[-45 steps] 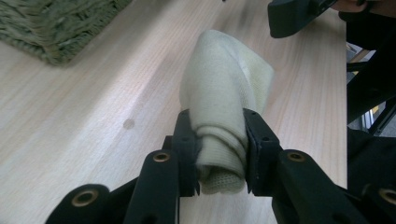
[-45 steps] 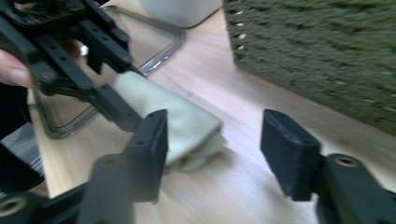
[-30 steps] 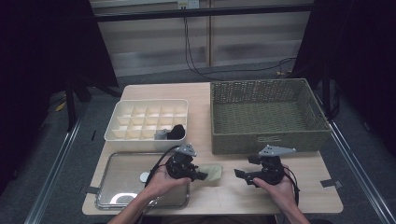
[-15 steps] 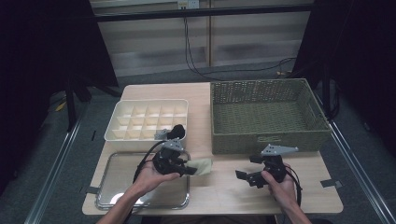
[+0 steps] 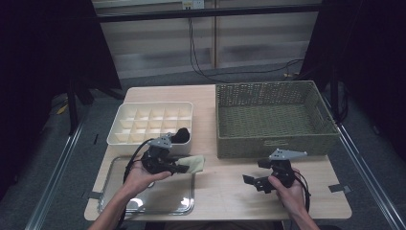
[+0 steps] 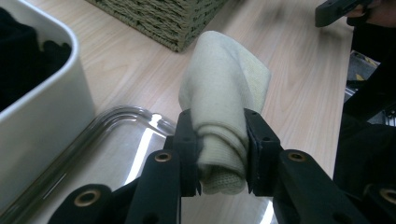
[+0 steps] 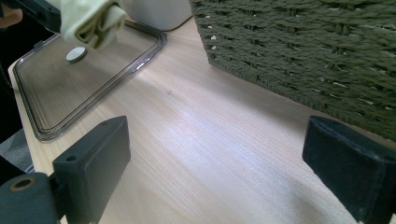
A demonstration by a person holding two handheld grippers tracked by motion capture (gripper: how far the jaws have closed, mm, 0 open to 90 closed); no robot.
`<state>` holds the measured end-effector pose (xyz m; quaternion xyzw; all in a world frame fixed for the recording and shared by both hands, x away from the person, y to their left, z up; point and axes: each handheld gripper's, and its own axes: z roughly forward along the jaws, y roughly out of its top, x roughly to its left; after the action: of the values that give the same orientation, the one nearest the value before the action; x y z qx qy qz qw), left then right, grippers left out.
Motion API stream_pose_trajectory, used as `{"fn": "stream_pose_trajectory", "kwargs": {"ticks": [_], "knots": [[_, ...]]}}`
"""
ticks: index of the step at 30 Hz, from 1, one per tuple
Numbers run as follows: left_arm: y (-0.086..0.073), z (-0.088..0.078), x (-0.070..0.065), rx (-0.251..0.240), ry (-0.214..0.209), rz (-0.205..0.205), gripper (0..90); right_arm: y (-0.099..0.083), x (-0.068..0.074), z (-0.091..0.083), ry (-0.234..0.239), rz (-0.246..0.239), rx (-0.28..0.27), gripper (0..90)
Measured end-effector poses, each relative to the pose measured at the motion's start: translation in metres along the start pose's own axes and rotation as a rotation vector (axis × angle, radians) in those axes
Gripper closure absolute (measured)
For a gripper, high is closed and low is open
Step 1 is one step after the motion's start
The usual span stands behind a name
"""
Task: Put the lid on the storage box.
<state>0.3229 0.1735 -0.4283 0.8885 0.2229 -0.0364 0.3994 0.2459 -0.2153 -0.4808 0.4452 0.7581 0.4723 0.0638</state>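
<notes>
Item: rolled pale-yellow cloth (image 6: 223, 107), held in the left gripper (image 5: 178, 167), whose jaws pinch the roll across its lower end, one pad pressing in on either side; the free end juts forward beyond the jaws, so the roll keeps its shape and does not unwind. Position: lifted off the table (image 5: 225, 187), above the near corner of the clear tray (image 5: 143, 201) that lies under the jaws, with the white compartment box (image 5: 143, 120) just to one side of them; a dark item (image 5: 181, 136) sits in the box's nearest corner cell. The grip low on the roll, judged, leaves the free end leading, suited to setting it down into a compartment or onto the tray. Item: right gripper (image 5: 261, 178), jaws spread wide with nothing but bare tabletop between them, having just opened further; held low over the table, well apart from the cloth, probably waiting clear of the left hand's path. Item: woven green basket (image 5: 273, 115), just beyond the right jaws, nothing seen inside. Item: small round disc (image 7: 75, 54) on the tray, beneath the cloth as seen from the right gripper view.
</notes>
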Motion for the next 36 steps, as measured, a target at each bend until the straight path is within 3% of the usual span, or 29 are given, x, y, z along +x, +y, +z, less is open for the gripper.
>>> {"fn": "stream_pose_trajectory", "kwargs": {"ticks": [4, 17, 21, 25, 30, 36], "knots": [[-0.001, -0.012, 0.005, 0.011, 0.027, 0.014, 70.4, 0.0, 0.0, 0.001, 0.002, -0.001, 0.005, 7.6], [-0.01, -0.047, 0.027, 0.004, 0.101, -0.052, 70.5, 0.0, 0.0, 0.002, 0.011, 0.005, 0.007, 8.1], [-0.012, -0.055, 0.031, -0.005, 0.103, -0.068, 70.5, 0.0, 0.0, 0.003, 0.01, 0.004, 0.01, 8.1], [-0.01, -0.068, 0.037, 0.005, 0.13, -0.072, 70.6, 0.001, 0.0, 0.003, 0.009, 0.004, 0.01, 8.0], [-0.011, -0.088, 0.045, -0.018, 0.154, -0.082, 70.5, 0.001, 0.001, 0.004, 0.007, 0.001, 0.012, 8.0], [-0.011, -0.104, 0.055, 0.006, 0.209, -0.097, 70.4, 0.001, 0.001, 0.005, 0.01, 0.005, 0.013, 7.8]]}}
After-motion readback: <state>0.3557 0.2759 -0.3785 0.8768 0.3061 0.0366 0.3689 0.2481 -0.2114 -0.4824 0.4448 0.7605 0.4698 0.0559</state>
